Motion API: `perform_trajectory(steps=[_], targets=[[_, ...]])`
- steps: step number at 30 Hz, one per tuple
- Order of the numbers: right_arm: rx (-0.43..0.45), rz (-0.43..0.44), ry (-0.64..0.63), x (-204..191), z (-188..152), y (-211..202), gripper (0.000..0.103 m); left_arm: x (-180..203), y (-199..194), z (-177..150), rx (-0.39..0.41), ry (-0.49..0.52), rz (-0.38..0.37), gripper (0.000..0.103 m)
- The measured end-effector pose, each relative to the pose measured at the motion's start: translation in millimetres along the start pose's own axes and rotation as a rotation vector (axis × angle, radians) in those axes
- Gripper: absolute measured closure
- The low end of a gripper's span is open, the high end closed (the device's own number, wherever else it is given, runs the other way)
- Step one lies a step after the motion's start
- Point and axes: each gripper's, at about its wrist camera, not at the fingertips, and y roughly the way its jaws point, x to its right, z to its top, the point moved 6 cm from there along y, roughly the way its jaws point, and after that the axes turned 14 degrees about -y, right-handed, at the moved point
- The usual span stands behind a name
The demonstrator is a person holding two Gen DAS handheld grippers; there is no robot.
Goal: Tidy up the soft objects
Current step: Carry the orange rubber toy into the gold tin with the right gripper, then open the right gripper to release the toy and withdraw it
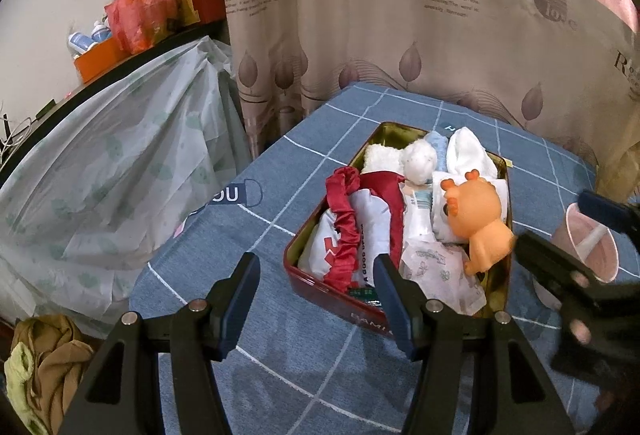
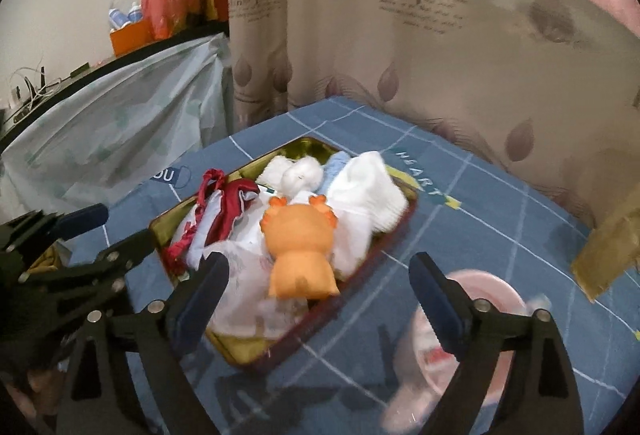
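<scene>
A dark red tin box point(image 1: 344, 305) point(image 2: 352, 287) with a gold inside stands on the blue checked cloth. It holds an orange soft toy point(image 1: 478, 221) point(image 2: 300, 247), a red scrunchie point(image 1: 342, 231) point(image 2: 224, 207), white socks point(image 1: 468, 153) point(image 2: 372, 187), a white fluffy ball point(image 1: 419, 159) point(image 2: 302, 173) and packets. My left gripper point(image 1: 316, 299) is open and empty, just in front of the box's near left corner. My right gripper point(image 2: 316, 295) is open and empty, its fingers either side of the toy's near end, apart from it. It also shows in the left wrist view point(image 1: 560, 231).
A pink cup point(image 1: 588, 247) point(image 2: 472, 319) stands right of the box, near my right gripper. A patterned curtain point(image 1: 400, 15) hangs behind the table. A plastic-covered heap point(image 1: 120, 163) lies to the left. Brown and green cloth point(image 1: 44, 367) lies at lower left.
</scene>
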Motion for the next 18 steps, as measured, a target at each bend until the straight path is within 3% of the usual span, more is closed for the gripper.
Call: perform_trajectory(steps=[2,7,18], targets=[[-0.001,-0.026,0.009,0,-9,-12,0.006,1,-1,-1,0.001,0.005,-0.002,0.043],[-0.001,-0.075,0.032,-6,-31,-35,0.003,6,-5,-2,0.008,0.025,-0.01,0.043],[-0.012,-0.07,0.108,-6,-54,-42,0.003,12,-6,-6,0.011,0.048,-0.017,0.043]])
